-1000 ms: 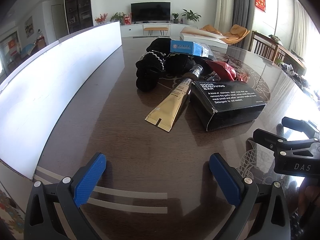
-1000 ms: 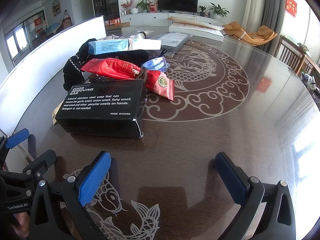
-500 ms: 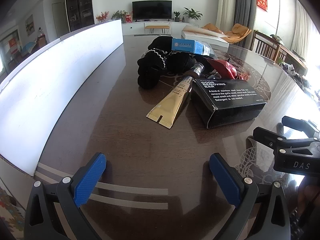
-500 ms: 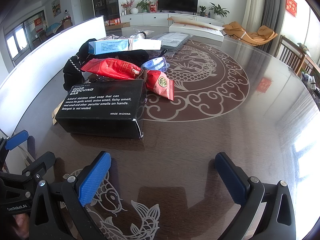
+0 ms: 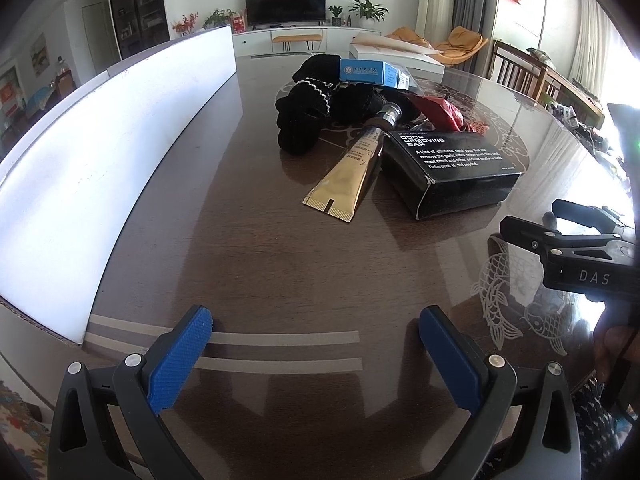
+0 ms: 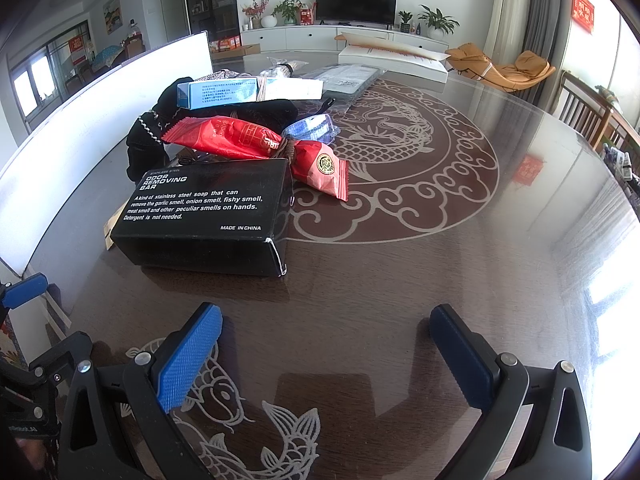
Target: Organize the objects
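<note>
Glossy dark wood table (image 6: 400, 280); matt black cardboard box (image 6: 208, 216); shiny gold tube (image 5: 348, 180).

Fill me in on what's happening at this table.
A person holds two tongs over a dark table, sorting a pile. Both the left tongs and right tongs are open and empty, short of the pile. A black box, gold tube, red packets, blue box and black cloth lie untouched.

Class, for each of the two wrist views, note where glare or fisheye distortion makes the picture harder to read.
Left wrist view: window glare whitens the table at the right edge, and the white board bows into a curve. Right wrist view: glare washes out the table's right rim; the black box lettering stays sharp.
</note>
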`<state>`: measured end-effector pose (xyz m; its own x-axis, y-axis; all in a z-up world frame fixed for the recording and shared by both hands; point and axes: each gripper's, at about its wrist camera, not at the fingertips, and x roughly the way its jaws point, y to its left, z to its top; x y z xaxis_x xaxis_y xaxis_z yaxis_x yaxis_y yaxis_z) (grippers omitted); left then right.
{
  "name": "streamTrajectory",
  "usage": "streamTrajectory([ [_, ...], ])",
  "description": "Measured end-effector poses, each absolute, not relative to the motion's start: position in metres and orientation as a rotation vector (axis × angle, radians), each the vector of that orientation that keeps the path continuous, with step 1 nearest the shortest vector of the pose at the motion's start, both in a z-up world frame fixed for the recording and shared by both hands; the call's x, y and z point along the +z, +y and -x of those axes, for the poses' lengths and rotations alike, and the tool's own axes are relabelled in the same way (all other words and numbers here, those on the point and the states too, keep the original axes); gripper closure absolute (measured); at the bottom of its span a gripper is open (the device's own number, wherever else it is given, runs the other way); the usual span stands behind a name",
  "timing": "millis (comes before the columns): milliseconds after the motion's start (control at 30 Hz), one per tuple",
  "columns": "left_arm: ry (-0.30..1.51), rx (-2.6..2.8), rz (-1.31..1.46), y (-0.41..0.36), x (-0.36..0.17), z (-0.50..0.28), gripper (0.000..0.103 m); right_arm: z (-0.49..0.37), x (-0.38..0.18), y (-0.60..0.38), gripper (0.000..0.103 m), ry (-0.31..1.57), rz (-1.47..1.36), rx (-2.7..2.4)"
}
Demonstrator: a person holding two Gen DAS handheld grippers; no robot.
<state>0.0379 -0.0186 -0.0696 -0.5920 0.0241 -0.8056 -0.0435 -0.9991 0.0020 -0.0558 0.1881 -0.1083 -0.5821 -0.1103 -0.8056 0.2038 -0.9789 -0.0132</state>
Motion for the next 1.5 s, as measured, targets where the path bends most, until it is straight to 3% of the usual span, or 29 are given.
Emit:
streamTrajectory([
  [500,0.010,2.807,1.381,-0.030,-0.069,-0.042,0.000,0.083,-0.106,0.181,0.000,0.116,-1.440,-2.660],
  [833,0.013,2.808,1.366,-0.030,-0.068,-0.043,0.000,0.081,-0.096,0.220,0.000,-0.158,-1.546,-2.743],
  [967,0.013,2.814,1.364,-0.029,-0.068,-0.043,0.000,0.068,-0.079,0.191,0.000,-0.295,-1.424,-2.650],
  [1133,0.014,2.812,1.363,-0.030,-0.068,-0.041,0.000,0.106,-0.078,0.150,0.000,-0.378,-1.469,-2.617],
  [1233,0.014,2.812,1.363,-0.030,-0.068,-0.042,0.000,0.126,-0.091,0.127,0.000,-0.350,-1.585,-2.578],
  [1333,0.015,2.811,1.359,-0.030,-0.068,-0.041,0.000,0.120,-0.093,0.117,0.000,-0.190,-1.531,-2.616],
  [1400,0.016,2.810,1.357,-0.030,-0.068,-0.041,0.000,0.111,-0.094,0.131,0.002,-0.216,-1.477,-2.648],
  [1500,0.014,2.812,1.353,-0.030,-0.069,-0.040,0.000,0.104,-0.091,0.164,0.017,-0.290,-1.427,-2.671],
])
